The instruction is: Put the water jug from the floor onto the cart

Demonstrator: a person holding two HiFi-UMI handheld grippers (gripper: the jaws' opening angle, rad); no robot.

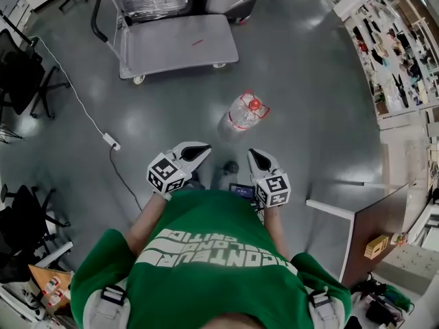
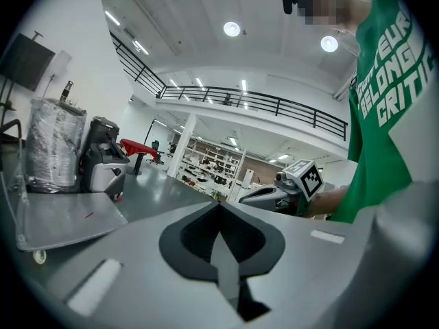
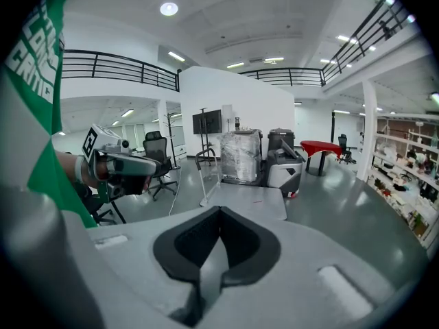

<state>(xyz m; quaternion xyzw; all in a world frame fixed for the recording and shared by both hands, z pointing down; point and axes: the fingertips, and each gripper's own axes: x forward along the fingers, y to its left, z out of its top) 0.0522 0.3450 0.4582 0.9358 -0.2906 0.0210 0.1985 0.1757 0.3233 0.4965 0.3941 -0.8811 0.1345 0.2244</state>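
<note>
Nothing is done yet: the water jug lies on the floor, well apart from the cart, with the left hand-held gripper and right hand-held gripper both pressed together, holding nothing.

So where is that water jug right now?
In the head view the water jug sits on the floor right of centre, between the cart and the right gripper.

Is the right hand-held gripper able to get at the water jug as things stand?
Probably yes: only bare floor lies between the right hand-held gripper and the water jug, though its jaws are shut.
</note>
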